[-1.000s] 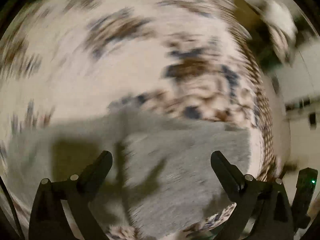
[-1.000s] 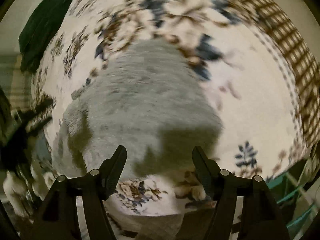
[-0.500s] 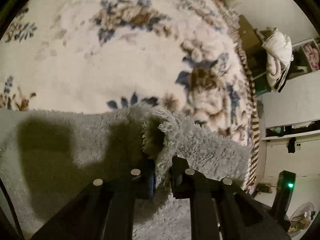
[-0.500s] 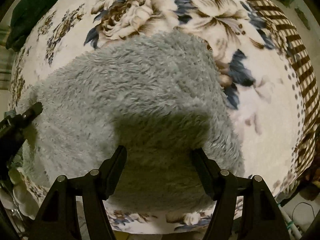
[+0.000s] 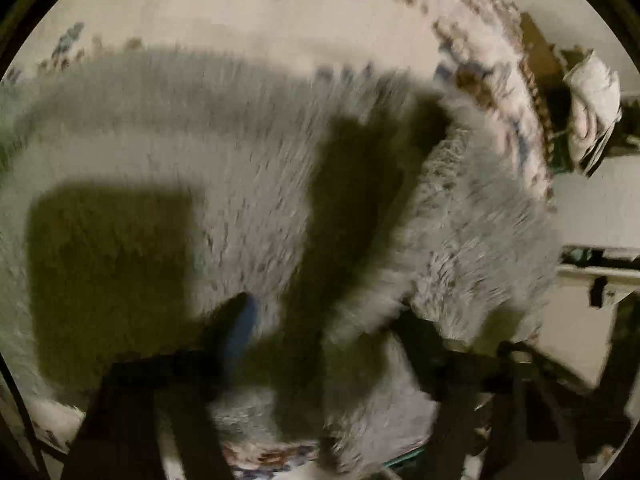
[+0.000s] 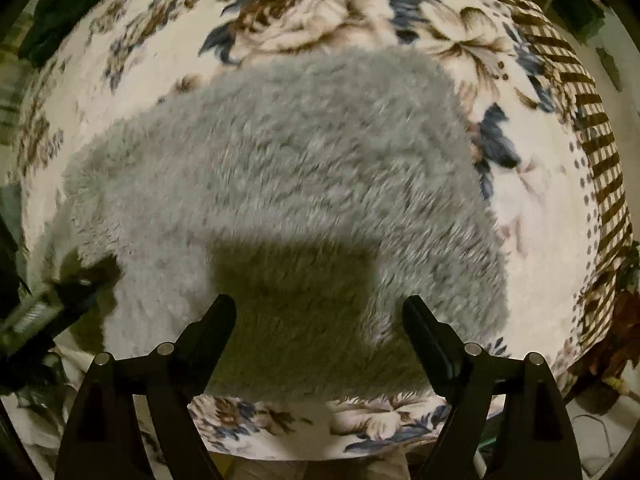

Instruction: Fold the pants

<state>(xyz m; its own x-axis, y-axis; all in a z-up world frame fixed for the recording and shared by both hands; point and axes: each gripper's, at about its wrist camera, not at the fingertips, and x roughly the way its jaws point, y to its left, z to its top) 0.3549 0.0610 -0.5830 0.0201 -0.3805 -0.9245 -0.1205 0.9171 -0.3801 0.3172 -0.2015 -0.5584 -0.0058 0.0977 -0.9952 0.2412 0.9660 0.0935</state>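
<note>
Grey fluffy pants (image 5: 240, 168) lie on a floral blanket (image 5: 280, 12) and fill most of the blurred left wrist view. My left gripper (image 5: 324, 312) hangs close over them, and its jaws are opening. A raised ridge of fleece (image 5: 360, 312) stands between the fingers, leaning toward the right one, and it is not pinched. In the right wrist view the pants (image 6: 300, 160) form a folded grey patch. My right gripper (image 6: 320, 312) points down over their near part. Its jaws are opening and nothing is between them. The left gripper (image 6: 60, 292) shows at the pants' left edge.
The floral blanket (image 6: 320, 20) has a brown checked border (image 6: 592, 120) on the right. A dark green cloth (image 6: 72, 0) lies at its far left corner. A white bundle of cloth (image 5: 592, 96) sits beyond the blanket's right edge, near pale furniture.
Half a second ago my left gripper was shut on a ridge of fleece; now its jaws stand apart and it has dropped closer to the pants. The right jaws have spread wider.
</note>
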